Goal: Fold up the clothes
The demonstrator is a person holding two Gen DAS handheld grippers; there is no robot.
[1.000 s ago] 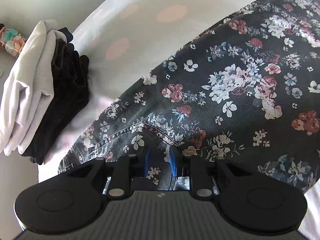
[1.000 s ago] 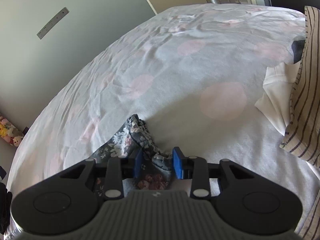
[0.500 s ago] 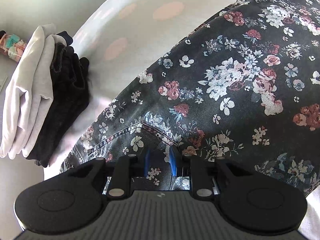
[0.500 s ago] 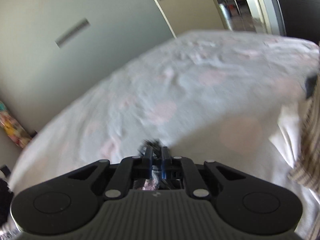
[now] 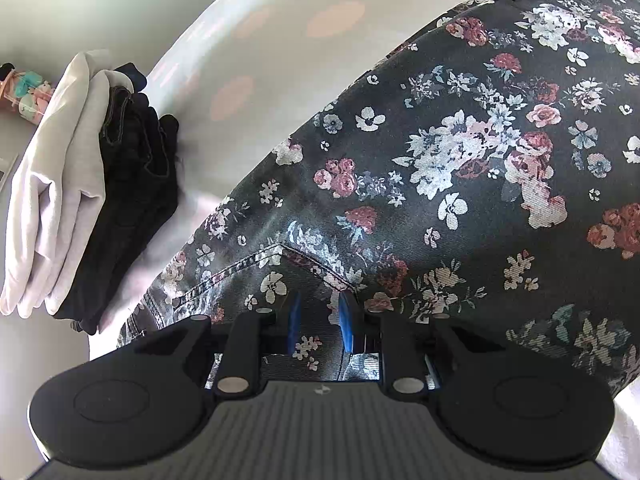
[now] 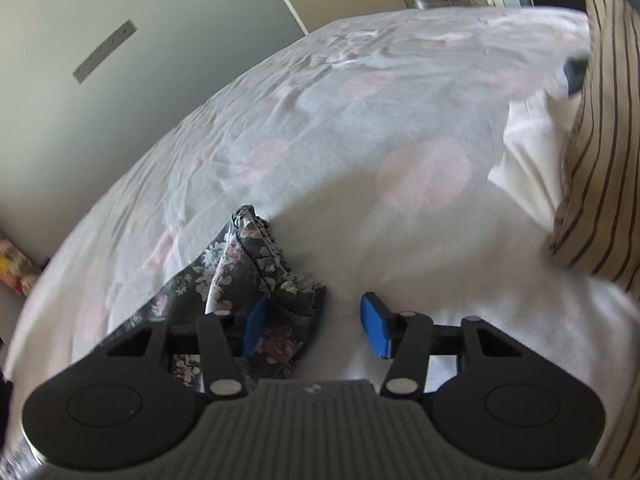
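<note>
Dark floral trousers (image 5: 460, 168) lie spread on the bed and fill most of the left wrist view. My left gripper (image 5: 319, 320) is shut on a fold of them near a stitched pocket seam, with the cloth pinched between the blue pads. In the right wrist view the bunched hem of the trousers (image 6: 256, 256) rests on the sheet. My right gripper (image 6: 316, 324) sits just above it with its jaws opening. The hem lies against the left pad (image 6: 254, 326) only, and the right pad stands clear over bare sheet.
The bed has a white sheet with pale pink dots (image 6: 320, 120). A stack of folded white and black clothes (image 5: 80, 184) sits at its left edge. A striped garment (image 6: 600, 152) and a white one (image 6: 528, 152) lie at the right. Beyond the bed is a grey wall.
The right gripper closed tight on the hem half a second ago, then sank and spread its jaws, leaving the hem on the sheet. The left gripper keeps its grip unchanged.
</note>
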